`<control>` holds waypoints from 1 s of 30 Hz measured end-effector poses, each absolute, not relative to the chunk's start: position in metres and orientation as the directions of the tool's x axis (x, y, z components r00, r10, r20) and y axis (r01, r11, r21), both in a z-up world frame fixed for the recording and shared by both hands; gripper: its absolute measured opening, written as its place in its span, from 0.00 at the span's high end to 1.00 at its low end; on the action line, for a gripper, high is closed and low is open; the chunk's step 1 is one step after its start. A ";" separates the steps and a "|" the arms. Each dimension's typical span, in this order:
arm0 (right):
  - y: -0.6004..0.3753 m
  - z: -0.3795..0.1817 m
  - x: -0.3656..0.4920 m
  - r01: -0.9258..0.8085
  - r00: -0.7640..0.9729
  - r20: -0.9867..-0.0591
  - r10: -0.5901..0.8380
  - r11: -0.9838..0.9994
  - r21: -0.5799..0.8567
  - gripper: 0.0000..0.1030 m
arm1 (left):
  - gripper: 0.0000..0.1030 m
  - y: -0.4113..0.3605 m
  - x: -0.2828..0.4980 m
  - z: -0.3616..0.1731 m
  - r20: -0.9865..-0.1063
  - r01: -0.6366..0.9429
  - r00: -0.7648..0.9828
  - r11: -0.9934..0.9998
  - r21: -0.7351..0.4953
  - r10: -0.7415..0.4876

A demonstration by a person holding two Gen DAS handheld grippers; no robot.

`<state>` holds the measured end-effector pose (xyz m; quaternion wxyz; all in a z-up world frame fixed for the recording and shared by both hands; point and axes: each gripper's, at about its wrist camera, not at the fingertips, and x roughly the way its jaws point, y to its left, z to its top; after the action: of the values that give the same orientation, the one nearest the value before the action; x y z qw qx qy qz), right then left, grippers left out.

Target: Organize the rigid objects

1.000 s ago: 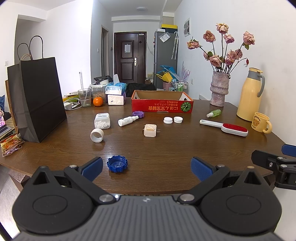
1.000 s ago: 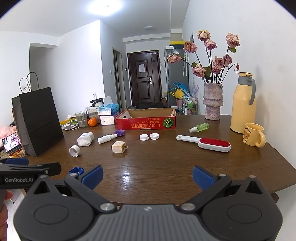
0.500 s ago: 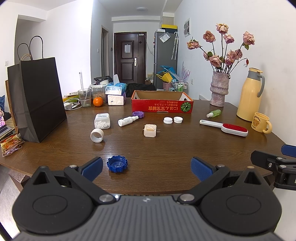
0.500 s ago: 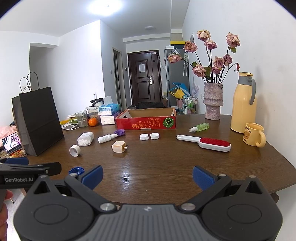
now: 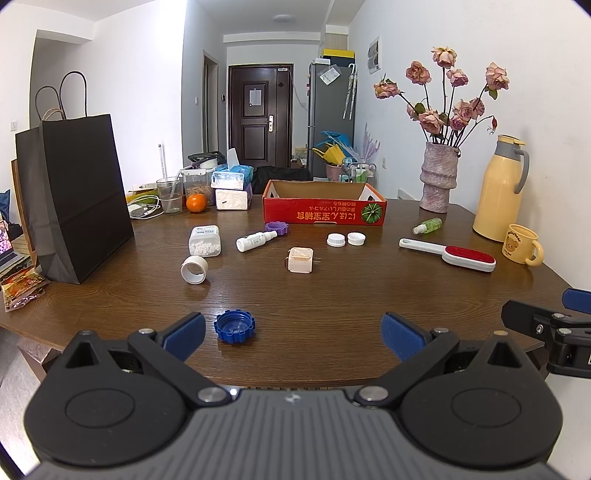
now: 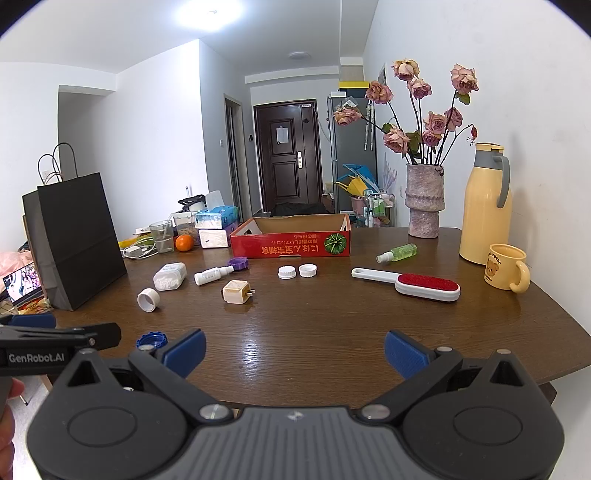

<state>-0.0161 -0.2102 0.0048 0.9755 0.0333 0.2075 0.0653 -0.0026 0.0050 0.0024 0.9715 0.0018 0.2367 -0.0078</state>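
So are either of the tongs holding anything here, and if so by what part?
Nothing is held. The left tongs and right tongs are both open and empty above the table's near edge.

White walls, dark door [image 5: 260, 122] down hallway, grey fridge [image 5: 330, 118], wooden table [image 5: 332, 295], ceiling light [image 6: 210, 14]

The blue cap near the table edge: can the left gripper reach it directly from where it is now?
Probably yes. The blue cap lies alone just ahead of the open left gripper, slightly toward its left finger, and nothing stands between them on the table.
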 end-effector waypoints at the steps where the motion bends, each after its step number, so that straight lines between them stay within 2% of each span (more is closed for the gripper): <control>1: -0.210 0.005 -0.016 -0.113 0.905 -0.401 0.141 0.989 0.092 0.00 | 0.00 0.005 -0.003 0.002 -0.460 0.016 0.888 1.000 -0.001 -0.014; 20: -0.215 -0.004 0.002 -0.112 0.911 -0.390 0.136 0.990 0.083 0.00 | 0.00 0.017 0.027 -0.016 -0.501 -0.025 0.865 1.000 -0.002 0.020; 30: -0.221 -0.019 0.034 -0.075 0.896 -0.429 0.111 0.992 0.099 0.00 | 0.00 0.031 0.058 -0.036 -0.527 -0.058 0.849 0.998 -0.019 0.040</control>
<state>0.0340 -0.2207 -0.0193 0.9729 0.0402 0.2227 0.0479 0.0580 0.0314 -0.0360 0.9614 -0.0169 0.2735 0.0254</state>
